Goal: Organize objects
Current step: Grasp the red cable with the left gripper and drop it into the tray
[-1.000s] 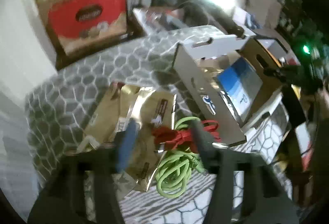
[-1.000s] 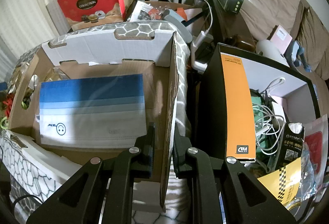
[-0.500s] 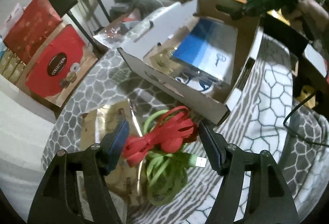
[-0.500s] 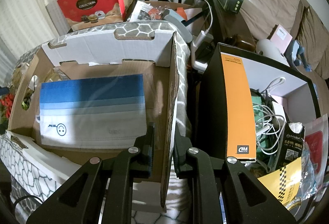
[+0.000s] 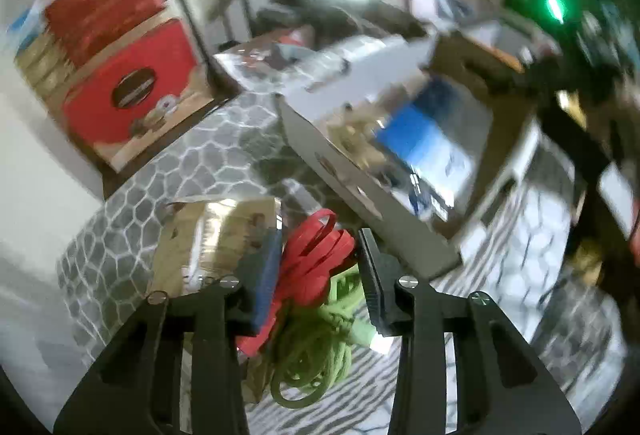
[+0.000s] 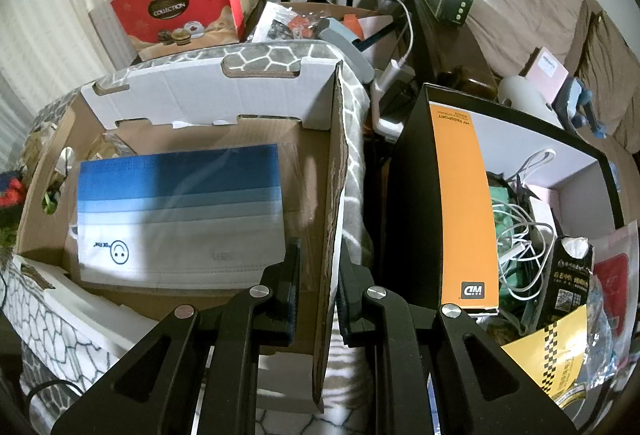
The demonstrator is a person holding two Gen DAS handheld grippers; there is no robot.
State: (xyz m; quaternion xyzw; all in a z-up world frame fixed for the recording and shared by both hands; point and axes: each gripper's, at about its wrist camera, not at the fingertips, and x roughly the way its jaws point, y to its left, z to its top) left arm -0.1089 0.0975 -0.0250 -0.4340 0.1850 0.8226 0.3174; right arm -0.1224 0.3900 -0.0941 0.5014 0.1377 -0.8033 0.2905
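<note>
Left wrist view: blurred; left gripper (image 5: 320, 267) is angling down over a grey honeycomb-patterned cover (image 5: 208, 155).
Left jaws: they have just been closing, and are now standing narrow around the red cord (image 5: 310, 263); the blue pad is touching it, but whether the far pad is pressing cannot be told.
Green cord (image 5: 316, 351): coiled just under and behind the red one, between the jaws.
Gold packet (image 5: 208, 243): lying just outside the blue-padded jaw.
Right wrist view: right gripper (image 6: 318, 275) is pinching the side wall of the cardboard box (image 6: 334, 171), one jaw inside, one outside.
Mask pack (image 6: 180, 211): lying flat inside the box, beside the inner jaw.
Black box (image 6: 404, 203): standing just outside the outer jaw, holding white cables.
</note>
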